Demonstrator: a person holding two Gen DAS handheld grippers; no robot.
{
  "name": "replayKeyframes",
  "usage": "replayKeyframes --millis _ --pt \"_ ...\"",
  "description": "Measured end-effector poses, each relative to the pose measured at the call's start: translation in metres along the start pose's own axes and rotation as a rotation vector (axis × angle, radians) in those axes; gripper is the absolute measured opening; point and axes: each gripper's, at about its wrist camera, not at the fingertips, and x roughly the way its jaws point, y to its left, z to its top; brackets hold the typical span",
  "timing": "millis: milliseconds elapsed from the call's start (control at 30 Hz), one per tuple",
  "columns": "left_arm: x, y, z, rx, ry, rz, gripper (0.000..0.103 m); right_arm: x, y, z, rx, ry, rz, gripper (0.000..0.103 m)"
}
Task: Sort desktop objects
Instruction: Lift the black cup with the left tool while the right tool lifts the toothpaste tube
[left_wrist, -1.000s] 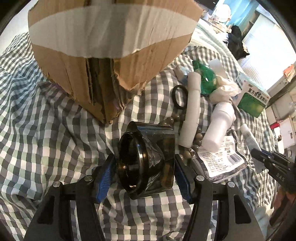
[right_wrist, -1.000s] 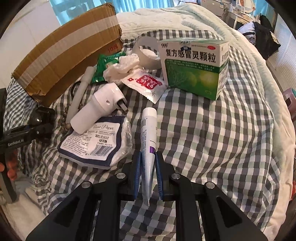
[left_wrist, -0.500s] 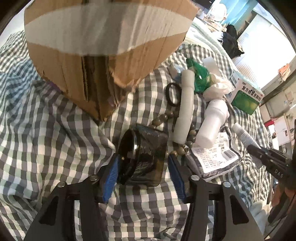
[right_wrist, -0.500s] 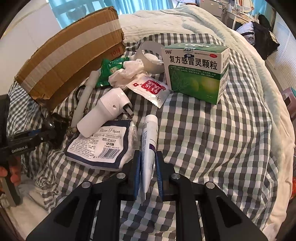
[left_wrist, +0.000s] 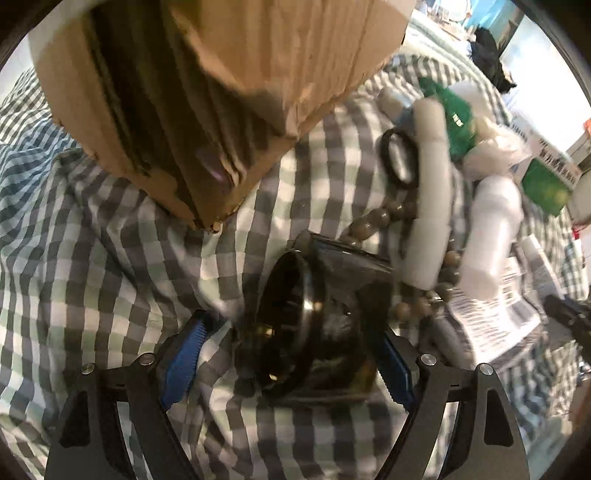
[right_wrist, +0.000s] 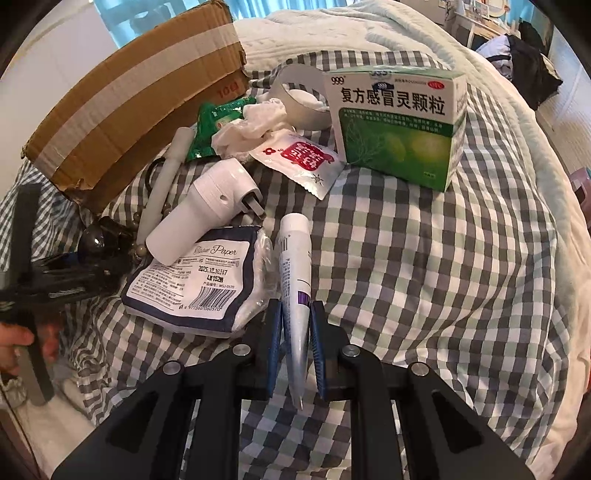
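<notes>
A black glossy jar (left_wrist: 317, 325) lies on its side on the checked cloth, between the blue pads of my left gripper (left_wrist: 288, 354). The jaws stand wide, with a gap at the left pad; the right pad is close to the jar. My right gripper (right_wrist: 297, 332) is shut on the crimped end of a white tube (right_wrist: 295, 266) that points away from me. The left gripper and the jar (right_wrist: 98, 240) show at the left of the right wrist view.
A taped cardboard box (left_wrist: 207, 92) stands just beyond the jar. To its right lie a bead string (left_wrist: 384, 218), a black ring (left_wrist: 400, 158), a white stick (left_wrist: 432, 192) and a white bottle (right_wrist: 207, 210). A tissue pack (right_wrist: 199, 280), a red sachet (right_wrist: 303, 158) and a green medicine box (right_wrist: 399, 125) lie further on.
The left gripper held the jar lifted one second ago, then opened and left it on the cloth. It has since moved forward around the jar. The right gripper keeps its grip on the tube.
</notes>
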Motion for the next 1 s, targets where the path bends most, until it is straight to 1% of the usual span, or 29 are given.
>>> replayKeyframes --millis 67,100,133,167,200,267,367,500,600,700,767,900,1000 --pt "-0.001 0.0 0.0 0.008 -0.011 -0.01 0.083 -0.001 -0.001 0.0 0.001 -0.004 0.004 0.015" --pt "-0.003 0.001 0.0 0.011 -0.016 -0.018 0.074 -0.002 -0.001 0.0 0.002 -0.007 0.005 0.015" --pt "-0.007 0.002 0.0 0.017 -0.026 -0.02 0.063 -0.003 -0.002 0.0 0.002 -0.011 0.005 0.015" --pt "-0.011 0.003 0.0 0.024 -0.031 -0.018 0.058 -0.005 -0.002 0.0 0.002 -0.014 0.005 0.015" --pt "-0.014 0.003 -0.001 0.034 -0.035 -0.021 0.056 -0.006 -0.002 0.0 0.001 -0.019 0.006 0.015" --pt "-0.022 0.006 -0.004 0.046 -0.041 -0.049 0.055 -0.009 -0.002 0.0 -0.002 -0.027 0.007 0.015" --pt "-0.033 0.014 -0.008 0.031 -0.054 -0.102 0.054 -0.012 -0.003 0.001 -0.003 -0.038 0.005 0.015" --pt "-0.051 0.029 -0.009 -0.014 -0.078 -0.202 0.051 -0.02 -0.004 0.003 -0.007 -0.053 -0.006 0.015" --pt "-0.063 0.04 -0.009 -0.026 -0.09 -0.237 0.049 -0.028 -0.001 0.005 -0.018 -0.067 -0.017 0.015" --pt "-0.074 0.043 -0.01 -0.012 -0.108 -0.239 0.049 -0.034 0.003 0.008 -0.033 -0.072 -0.026 0.015" --pt "-0.074 0.033 -0.011 0.0 -0.092 -0.223 0.049 -0.035 0.007 0.008 -0.039 -0.065 -0.032 0.015" --pt "-0.062 0.031 -0.012 0.014 -0.058 -0.208 0.049 -0.034 0.016 0.005 -0.063 -0.049 -0.04 0.014" --pt "-0.063 0.04 -0.023 0.028 -0.063 -0.204 0.049 -0.03 0.017 0.003 -0.059 -0.035 -0.039 0.015"
